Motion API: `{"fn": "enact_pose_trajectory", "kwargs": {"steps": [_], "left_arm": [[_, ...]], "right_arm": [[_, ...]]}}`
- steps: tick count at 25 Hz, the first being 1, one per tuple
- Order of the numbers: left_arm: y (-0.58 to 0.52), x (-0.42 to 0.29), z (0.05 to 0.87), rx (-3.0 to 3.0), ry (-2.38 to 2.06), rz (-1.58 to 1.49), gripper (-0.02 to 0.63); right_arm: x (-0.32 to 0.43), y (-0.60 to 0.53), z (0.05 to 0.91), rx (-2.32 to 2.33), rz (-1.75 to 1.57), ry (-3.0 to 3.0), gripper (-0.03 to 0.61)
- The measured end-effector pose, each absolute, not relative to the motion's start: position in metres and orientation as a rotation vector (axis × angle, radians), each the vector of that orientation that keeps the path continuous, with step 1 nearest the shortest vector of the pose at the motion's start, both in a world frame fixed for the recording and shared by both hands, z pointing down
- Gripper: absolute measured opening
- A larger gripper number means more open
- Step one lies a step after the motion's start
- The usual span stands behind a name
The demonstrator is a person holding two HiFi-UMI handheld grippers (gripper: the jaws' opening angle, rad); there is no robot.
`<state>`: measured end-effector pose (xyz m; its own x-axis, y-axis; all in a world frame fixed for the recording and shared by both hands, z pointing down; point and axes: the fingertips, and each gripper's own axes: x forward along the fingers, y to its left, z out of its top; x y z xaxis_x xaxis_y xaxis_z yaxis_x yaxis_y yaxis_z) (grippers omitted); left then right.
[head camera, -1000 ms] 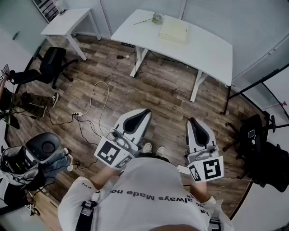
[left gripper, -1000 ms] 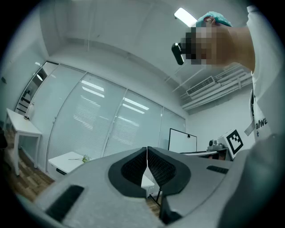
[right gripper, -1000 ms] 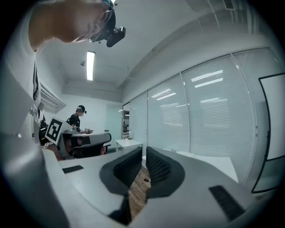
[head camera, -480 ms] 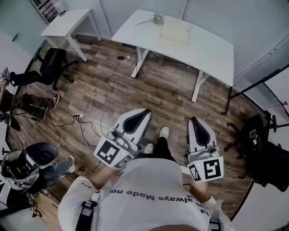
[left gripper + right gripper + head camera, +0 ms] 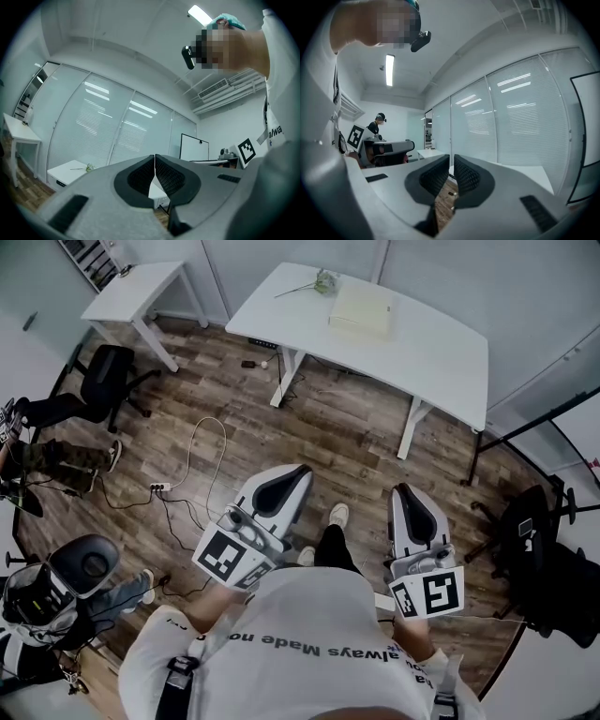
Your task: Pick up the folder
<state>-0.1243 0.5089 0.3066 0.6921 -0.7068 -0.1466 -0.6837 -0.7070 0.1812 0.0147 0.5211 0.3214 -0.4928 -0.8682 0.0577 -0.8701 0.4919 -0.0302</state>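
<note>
A pale yellow folder (image 5: 361, 307) lies flat on the white desk (image 5: 422, 343) at the far side of the room, next to a small sprig of flowers (image 5: 323, 279). Both grippers are held out in front of my chest, well short of the desk, above the wooden floor. The left gripper (image 5: 300, 471) is shut with nothing in it, its jaws meeting edge to edge in the left gripper view (image 5: 154, 161). The right gripper (image 5: 400, 489) is shut and empty too (image 5: 451, 164). The desk's near corner (image 5: 65, 172) shows past the left jaws.
A smaller white table (image 5: 141, 287) stands at the far left, with a black office chair (image 5: 105, 376) in front of it. Cables and a power strip (image 5: 157, 487) lie on the floor. Another black chair (image 5: 544, 563) stands at the right, and a person's legs (image 5: 61, 454) show at the left.
I have stepped towards the desk, with one foot now out in front. The floor and furniture have slid a little in the head view. Both grippers stay shut.
</note>
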Motion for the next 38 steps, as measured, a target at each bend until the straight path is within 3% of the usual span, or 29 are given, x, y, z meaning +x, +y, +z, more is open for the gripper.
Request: {"fn": "enact_pose_trajectory", "kwargs": {"steps": [27, 38], "left_arm": [[0.302, -0.012, 0.296, 2.777, -1.196, -0.307, 0.014], [0.258, 0.001, 0.305, 2.739, -1.190, -0.301, 0.014]], "right_arm": [[0.129, 0.313, 0.317, 1.518, 0.078, -2.717, 0.032], [0.141, 0.270, 0.323, 1.516, 0.114, -2.732, 0.032]]}}
